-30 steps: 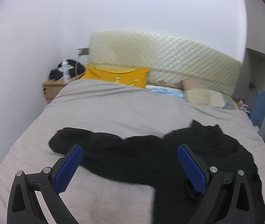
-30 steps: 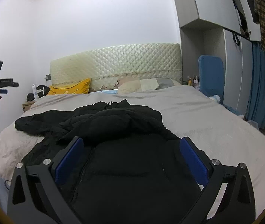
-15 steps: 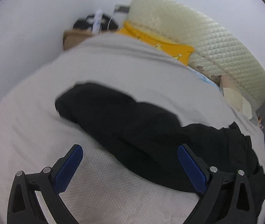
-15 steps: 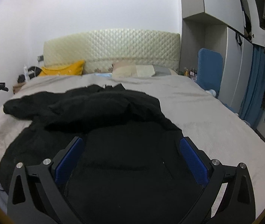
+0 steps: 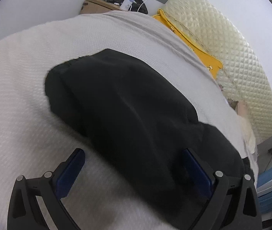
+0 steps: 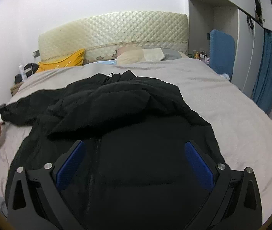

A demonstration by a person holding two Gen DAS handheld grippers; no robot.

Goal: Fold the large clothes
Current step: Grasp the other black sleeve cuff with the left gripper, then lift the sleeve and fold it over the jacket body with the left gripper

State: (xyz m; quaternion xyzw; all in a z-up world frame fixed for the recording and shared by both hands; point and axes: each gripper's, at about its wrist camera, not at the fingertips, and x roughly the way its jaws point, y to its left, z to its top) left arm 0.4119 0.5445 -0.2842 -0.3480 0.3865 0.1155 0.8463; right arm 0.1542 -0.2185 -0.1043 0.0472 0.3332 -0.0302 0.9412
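Jacket point(image 6: 128, 115), black and rumpled, lies spread on the bed point(image 6: 231, 103) with one sleeve point(image 5: 120, 95) stretched sideways (toward the wall). Left gripper point(image 5: 136, 170) hangs over that sleeve, jaws apart; right gripper point(image 6: 136, 161) hovers above the body, jaws apart too.

The left claw point(image 5: 134, 164) now sits low over the black coat's sleeve point(image 5: 120, 103); the right claw point(image 6: 136, 157) tips down.

Bed point(image 6: 222, 95) with pale grey cover, black jacket point(image 6: 126, 115) spread across it, yellow pillow point(image 6: 64, 62) at the headboard
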